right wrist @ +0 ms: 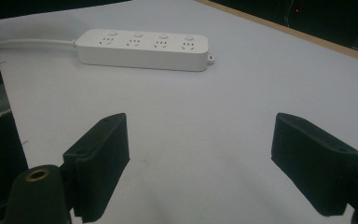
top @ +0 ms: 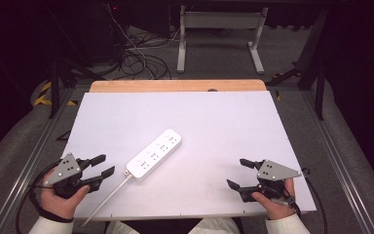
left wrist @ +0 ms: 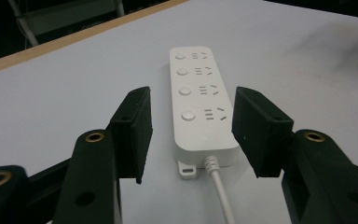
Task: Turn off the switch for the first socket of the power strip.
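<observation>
A white power strip with several sockets lies at a slant on the white tabletop, and its white cable runs toward the front edge. My left gripper is at the front left, pointing at the strip's cable end from a short way off. In the left gripper view the strip lies just beyond the half-spread jaws of my left gripper, and nothing is between the pads. My right gripper rests at the front right, open wide and empty. In the right gripper view the strip lies far ahead of my right gripper.
A wooden strip borders the table's far edge. Beyond it, on the floor, are tangled cables and a white table frame. Metal rails run along both sides of the table.
</observation>
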### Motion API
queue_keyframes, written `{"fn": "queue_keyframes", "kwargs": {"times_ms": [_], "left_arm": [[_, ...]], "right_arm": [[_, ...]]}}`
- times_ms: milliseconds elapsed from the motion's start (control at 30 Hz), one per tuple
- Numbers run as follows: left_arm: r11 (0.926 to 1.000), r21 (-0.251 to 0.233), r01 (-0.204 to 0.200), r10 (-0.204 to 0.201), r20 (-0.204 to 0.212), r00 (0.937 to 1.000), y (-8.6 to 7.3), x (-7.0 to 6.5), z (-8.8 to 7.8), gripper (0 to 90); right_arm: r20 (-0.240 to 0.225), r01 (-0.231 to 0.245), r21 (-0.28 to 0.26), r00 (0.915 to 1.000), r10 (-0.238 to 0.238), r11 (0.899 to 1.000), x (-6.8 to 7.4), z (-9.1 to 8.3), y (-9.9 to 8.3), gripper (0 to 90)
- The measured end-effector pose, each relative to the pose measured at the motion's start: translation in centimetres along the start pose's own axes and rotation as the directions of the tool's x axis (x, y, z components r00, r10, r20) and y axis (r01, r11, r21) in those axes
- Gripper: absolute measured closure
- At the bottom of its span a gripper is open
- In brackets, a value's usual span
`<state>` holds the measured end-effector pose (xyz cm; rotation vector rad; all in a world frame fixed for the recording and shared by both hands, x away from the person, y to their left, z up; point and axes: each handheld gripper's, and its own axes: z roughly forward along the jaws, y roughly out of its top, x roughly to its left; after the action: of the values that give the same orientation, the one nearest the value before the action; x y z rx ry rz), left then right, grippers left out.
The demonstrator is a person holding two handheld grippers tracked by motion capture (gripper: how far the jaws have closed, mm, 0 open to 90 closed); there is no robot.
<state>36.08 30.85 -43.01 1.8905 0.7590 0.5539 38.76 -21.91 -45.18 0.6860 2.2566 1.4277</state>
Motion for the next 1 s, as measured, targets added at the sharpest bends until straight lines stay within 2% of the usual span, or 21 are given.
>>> {"fn": "queue_keyframes", "kwargs": {"times_ms": [500,1000], "left_arm": [[0.9995,0.033,0.0,-0.002,0.052,0.9986,2.3,-0.1,2.6,56.6],[0.9987,0.043,-0.027,0.024,0.071,0.9972,3.9,-0.3,5.1,60.6]], "right_arm": [[-0.011,-0.004,0.011,0.9999,0.004,1.0,0.1,0.3,-0.2,19.8],[-0.016,0.003,0.014,0.9999,-0.002,1.0,0.1,0.5,-0.2,20.2]]}}
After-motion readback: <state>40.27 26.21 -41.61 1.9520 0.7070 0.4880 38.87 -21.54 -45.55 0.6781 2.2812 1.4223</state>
